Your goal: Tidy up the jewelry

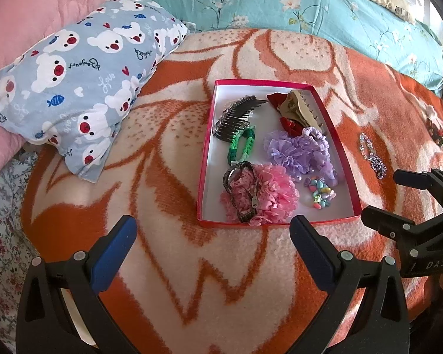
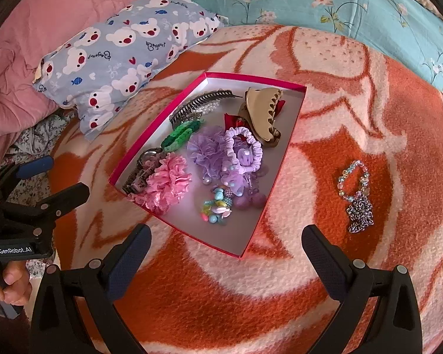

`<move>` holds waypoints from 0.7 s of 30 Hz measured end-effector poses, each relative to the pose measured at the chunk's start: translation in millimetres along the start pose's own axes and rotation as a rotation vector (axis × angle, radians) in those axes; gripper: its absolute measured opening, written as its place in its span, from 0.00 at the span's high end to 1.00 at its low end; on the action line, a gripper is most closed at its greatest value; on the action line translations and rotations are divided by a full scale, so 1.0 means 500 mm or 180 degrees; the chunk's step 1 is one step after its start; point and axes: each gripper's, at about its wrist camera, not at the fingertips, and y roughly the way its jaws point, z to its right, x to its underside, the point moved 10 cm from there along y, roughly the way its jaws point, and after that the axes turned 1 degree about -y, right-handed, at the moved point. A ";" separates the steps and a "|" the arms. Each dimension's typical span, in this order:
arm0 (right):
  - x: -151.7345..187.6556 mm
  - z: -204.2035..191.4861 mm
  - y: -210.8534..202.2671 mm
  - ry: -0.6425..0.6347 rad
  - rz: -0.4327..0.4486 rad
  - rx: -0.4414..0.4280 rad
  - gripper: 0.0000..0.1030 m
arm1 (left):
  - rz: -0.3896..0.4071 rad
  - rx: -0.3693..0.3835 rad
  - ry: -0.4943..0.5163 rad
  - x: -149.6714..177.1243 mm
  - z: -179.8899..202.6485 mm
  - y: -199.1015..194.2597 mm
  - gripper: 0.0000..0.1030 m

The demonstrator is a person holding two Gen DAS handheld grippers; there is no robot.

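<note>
Beaded and limp, the bracelet [image 2: 353, 181] lies on the blanket [image 2: 325, 265] touching the chain [image 2: 359, 214], right of the box [image 2: 252, 240]. My right claw [image 2: 227, 259] and left claw [image 1: 212, 244] gape wide, empty. I'd pinch the light, slippery beads mid-loop.

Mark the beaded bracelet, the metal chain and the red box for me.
beaded bracelet [image 2: 353, 180]: right wrist view, on its ring of beads.
metal chain [image 2: 360, 215]: right wrist view, middle of the heap.
red box [image 2: 198, 237]: right wrist view, on its near wall.
</note>
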 end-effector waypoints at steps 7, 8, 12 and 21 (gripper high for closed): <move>0.000 0.000 -0.002 0.0007 0.0003 -0.0007 0.01 | 0.0002 0.0001 0.0006 0.001 0.000 -0.001 0.00; 0.000 0.000 -0.002 0.0006 0.0003 -0.0005 0.01 | 0.0002 -0.0004 0.0008 0.001 0.000 -0.001 0.00; 0.001 0.001 -0.003 0.0003 0.0003 -0.0005 0.01 | 0.0006 0.0006 0.0005 0.001 0.000 -0.001 0.00; 0.001 0.009 -0.011 0.0016 0.0012 -0.0003 0.01 | 0.0016 0.0003 0.0012 0.000 0.006 -0.010 0.00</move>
